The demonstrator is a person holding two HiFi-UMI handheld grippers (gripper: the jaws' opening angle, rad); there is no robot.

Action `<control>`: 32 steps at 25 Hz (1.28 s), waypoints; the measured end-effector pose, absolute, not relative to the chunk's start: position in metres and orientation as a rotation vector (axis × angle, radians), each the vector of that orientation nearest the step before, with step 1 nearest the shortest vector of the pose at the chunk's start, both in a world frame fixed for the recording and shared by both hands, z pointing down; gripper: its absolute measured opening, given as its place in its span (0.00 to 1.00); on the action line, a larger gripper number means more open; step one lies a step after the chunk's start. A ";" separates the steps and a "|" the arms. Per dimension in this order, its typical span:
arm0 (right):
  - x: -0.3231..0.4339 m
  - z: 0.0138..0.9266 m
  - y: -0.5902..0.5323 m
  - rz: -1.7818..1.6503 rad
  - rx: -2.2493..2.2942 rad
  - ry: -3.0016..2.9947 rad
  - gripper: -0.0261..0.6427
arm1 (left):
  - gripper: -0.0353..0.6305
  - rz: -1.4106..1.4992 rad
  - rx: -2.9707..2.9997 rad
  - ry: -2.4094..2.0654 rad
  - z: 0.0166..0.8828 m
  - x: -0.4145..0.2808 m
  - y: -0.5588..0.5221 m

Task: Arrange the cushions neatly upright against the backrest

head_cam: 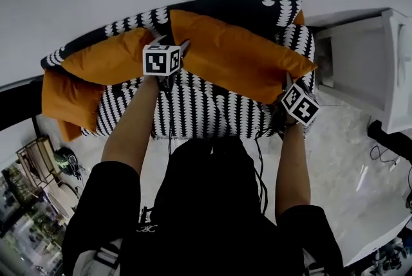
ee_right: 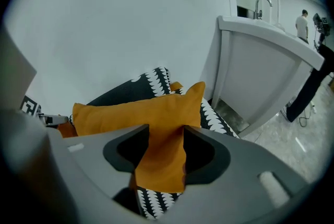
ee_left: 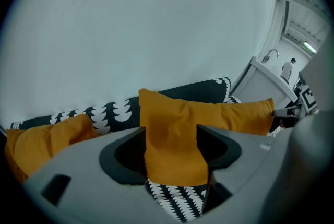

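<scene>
A long orange cushion (head_cam: pixel 238 56) sits on the right half of a black-and-white patterned sofa (head_cam: pixel 206 110). It rests on the seat with its back against the backrest (ee_left: pixel 193 91) and reaches from about the middle of the sofa to the right armrest. The person leans over the sofa with both arms stretched out, one at each end of this cushion.

The left hand-held gripper (ee_left: pixel 171 137) is at the cushion's left end. Its jaws stand well apart, with the near left corner of the cushion between them; the fabric fills the gap without looking pinched. The right hand-held gripper (ee_right: pixel 166 131) is at the right end in the same state: its jaws are wide, with the cushion's near right corner hanging loose between them and the patterned seat below.

A second orange cushion (head_cam: pixel 109 59) leans against the backrest just left of the first, close beside the left hand-held gripper. A third (head_cam: pixel 67 101) is at the sofa's far left end, tipped over the armrest. A white sink unit (ee_right: pixel 266 61) stands just beyond the sofa's right end.
</scene>
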State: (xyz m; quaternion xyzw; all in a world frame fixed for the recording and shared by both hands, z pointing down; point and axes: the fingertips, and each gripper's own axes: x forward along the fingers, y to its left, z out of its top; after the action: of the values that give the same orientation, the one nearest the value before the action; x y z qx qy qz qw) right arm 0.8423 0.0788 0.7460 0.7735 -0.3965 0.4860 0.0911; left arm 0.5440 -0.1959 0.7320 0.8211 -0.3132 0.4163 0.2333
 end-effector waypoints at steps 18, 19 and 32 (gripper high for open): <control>0.834 0.758 0.050 1.509 2.268 -1.235 0.08 | 0.11 1.112 2.229 -0.883 0.753 0.537 -0.198; 0.831 0.754 0.051 1.515 2.275 -1.254 0.07 | 0.11 1.091 2.222 -0.892 0.747 0.532 -0.195; 0.824 0.672 -0.020 1.313 2.295 -1.546 0.07 | 0.10 0.886 2.202 -1.068 0.650 0.460 -0.158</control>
State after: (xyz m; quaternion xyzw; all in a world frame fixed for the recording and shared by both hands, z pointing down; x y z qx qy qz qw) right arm 0.8237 -0.0203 0.6716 0.7487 -0.5043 0.4285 0.0393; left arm 0.4604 -0.1579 0.6498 0.8155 -0.3955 0.3282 0.2661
